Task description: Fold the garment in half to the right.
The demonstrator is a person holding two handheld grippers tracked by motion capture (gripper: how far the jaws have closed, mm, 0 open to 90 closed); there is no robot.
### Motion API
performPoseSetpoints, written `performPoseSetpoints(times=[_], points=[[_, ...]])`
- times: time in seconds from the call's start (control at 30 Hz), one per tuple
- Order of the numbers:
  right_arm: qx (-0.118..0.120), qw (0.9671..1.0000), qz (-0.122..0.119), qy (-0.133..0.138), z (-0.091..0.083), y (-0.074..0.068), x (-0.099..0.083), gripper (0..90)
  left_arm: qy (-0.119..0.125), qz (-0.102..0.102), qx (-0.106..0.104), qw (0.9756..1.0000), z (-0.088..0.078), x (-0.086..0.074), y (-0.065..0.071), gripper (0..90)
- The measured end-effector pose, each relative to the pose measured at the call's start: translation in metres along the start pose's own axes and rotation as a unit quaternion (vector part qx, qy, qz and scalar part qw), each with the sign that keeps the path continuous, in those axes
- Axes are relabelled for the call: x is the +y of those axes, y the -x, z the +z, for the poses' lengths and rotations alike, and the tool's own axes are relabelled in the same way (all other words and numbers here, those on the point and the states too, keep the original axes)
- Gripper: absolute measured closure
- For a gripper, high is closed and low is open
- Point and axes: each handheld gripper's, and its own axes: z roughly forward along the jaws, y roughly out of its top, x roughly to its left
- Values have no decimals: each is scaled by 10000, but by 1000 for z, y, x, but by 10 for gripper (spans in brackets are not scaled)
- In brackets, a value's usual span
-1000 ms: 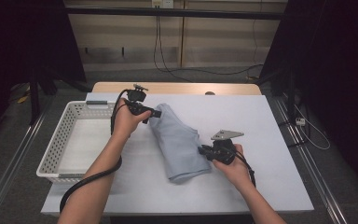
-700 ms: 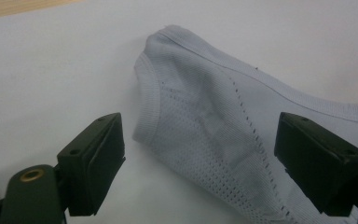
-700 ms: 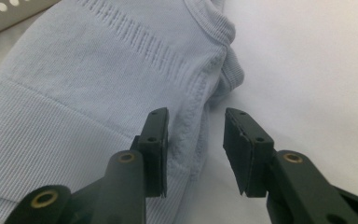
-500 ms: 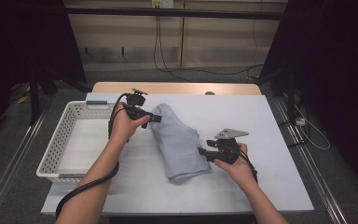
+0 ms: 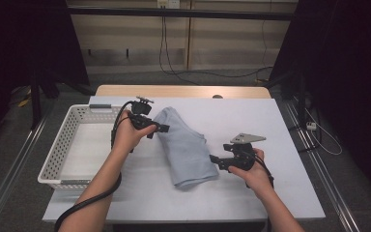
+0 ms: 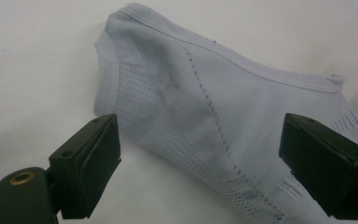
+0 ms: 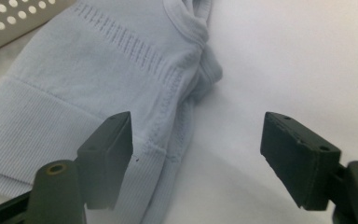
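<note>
A light blue knitted garment point(image 5: 186, 147), folded into a long bundle, lies on the white table point(image 5: 280, 193). In the high view it runs from about the 11 o'clock side of the table centre down toward 6 o'clock, and it is completely outside the white basket point(image 5: 60, 145), which stands at the 9 o'clock side of the table.

The left gripper point(image 5: 158, 128) is at the upper end of the garment, at its 10 o'clock corner. Its jaws stand wide and have just been opening a little more. In the left gripper view the ribbed edge of the garment point(image 6: 205, 116) lies between and beyond the two black jaws, but the pads do not press on the cloth, so it holds nothing.

The right gripper point(image 5: 214, 160) is at the 3 o'clock side of the lower part of the garment, just beside its edge. Its jaws have just been opening and now stand well apart. In the right gripper view the folded hem point(image 7: 121, 84) lies in front of the left jaw, the right jaw is over the bare table, and nothing is gripped. A corner of the basket point(image 7: 9, 21) is visible at 10 o'clock there.
</note>
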Motion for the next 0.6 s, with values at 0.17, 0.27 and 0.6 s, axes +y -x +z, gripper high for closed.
performPoseSetpoints(times=[0.17, 0.27, 0.6], points=[[-18, 10000, -57, -31, -3, 2, -4, 211, -12, 26, -45, 10000, 1, -4, 6, 127], [-42, 10000, -64, -22, -6, 3, -5, 194, -20, 68, -2, 10000, 1, -6, 10, 125], [-63, 10000, -63, 7, -10, 5, -9, 174, -61, 48, 0, 10000, 3, -16, 15, 124]])
